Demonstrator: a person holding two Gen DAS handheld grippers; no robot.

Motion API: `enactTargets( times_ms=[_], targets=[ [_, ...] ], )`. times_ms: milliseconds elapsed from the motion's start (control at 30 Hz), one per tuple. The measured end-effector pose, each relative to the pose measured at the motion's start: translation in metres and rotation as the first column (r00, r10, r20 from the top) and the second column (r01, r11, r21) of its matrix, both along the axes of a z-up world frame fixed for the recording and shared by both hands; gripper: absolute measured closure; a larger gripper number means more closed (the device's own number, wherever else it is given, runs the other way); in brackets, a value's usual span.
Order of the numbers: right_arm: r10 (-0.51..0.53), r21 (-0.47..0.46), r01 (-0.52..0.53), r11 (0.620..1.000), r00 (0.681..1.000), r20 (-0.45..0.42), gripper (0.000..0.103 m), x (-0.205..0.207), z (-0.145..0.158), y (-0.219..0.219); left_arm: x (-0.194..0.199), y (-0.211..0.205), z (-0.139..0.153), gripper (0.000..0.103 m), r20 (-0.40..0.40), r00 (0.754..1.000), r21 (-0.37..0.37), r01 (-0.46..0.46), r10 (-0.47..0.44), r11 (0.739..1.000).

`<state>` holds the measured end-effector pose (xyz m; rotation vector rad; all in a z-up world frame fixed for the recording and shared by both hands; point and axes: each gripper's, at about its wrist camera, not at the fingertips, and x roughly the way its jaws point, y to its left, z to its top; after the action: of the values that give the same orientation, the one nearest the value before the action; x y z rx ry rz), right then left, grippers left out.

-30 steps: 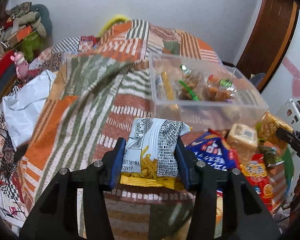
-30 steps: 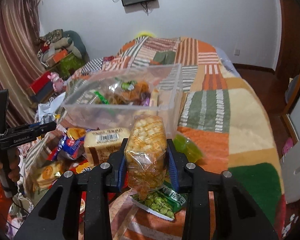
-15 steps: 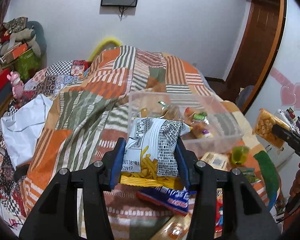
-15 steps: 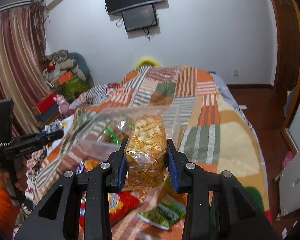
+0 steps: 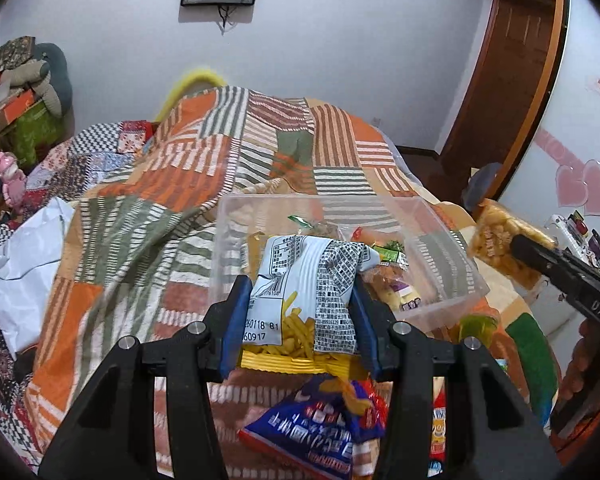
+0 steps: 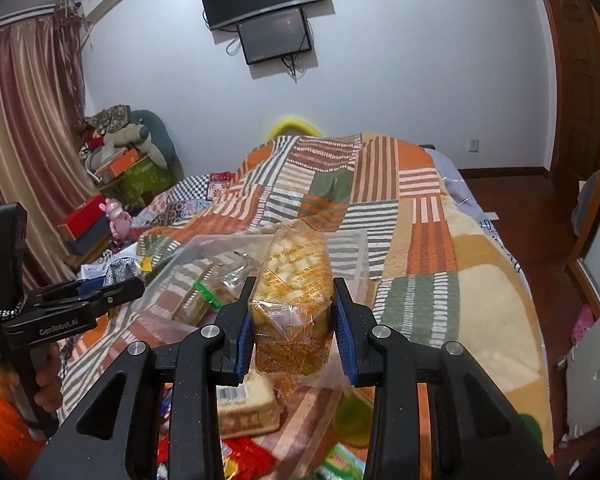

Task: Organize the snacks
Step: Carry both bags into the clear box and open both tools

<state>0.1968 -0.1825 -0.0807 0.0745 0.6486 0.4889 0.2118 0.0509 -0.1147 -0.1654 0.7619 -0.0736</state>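
Above bed, both packets now hover nearer the clear bin [image 5: 456, 264].

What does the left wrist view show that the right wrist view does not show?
Only the left wrist view shows the fries bag in the left gripper, a blue packet below it, and the pink hearts. Only the right wrist view shows the curtain and a wrapped cake on the bed. Both show the clear bin, the quilt and the right gripper's cracker pack.
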Motion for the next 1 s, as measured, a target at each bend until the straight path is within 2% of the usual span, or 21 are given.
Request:
enactTargets(
  times_ms=[433,667,933,1000],
  targets=[
    [0.014,-0.07,-0.019,0.997,0.998,-0.069,0.071,0.037,-0.024,0.019,0.045,-0.011,-0.026,0.055,-0.073,0.997,0.004,0.036,-0.035,0.999],
    [0.016,-0.109,-0.026,0.994,0.995,-0.096,0.071,0.044,-0.034,0.028,0.057,-0.012,-0.039,0.055,-0.115,0.992,0.009,0.046,-0.045,0.999],
    [0.006,-0.137,-0.02,0.99,0.994,-0.105,0.067,0.042,-0.036,0.025,0.055,-0.013,-0.039,0.054,-0.138,0.99,0.008,0.039,-0.038,0.999],
    [0.005,-0.127,-0.018,0.992,0.995,-0.101,0.061,0.04,-0.031,0.02,0.052,-0.011,-0.036,0.054,-0.138,0.99,-0.003,0.037,-0.037,0.999]
  ],
)
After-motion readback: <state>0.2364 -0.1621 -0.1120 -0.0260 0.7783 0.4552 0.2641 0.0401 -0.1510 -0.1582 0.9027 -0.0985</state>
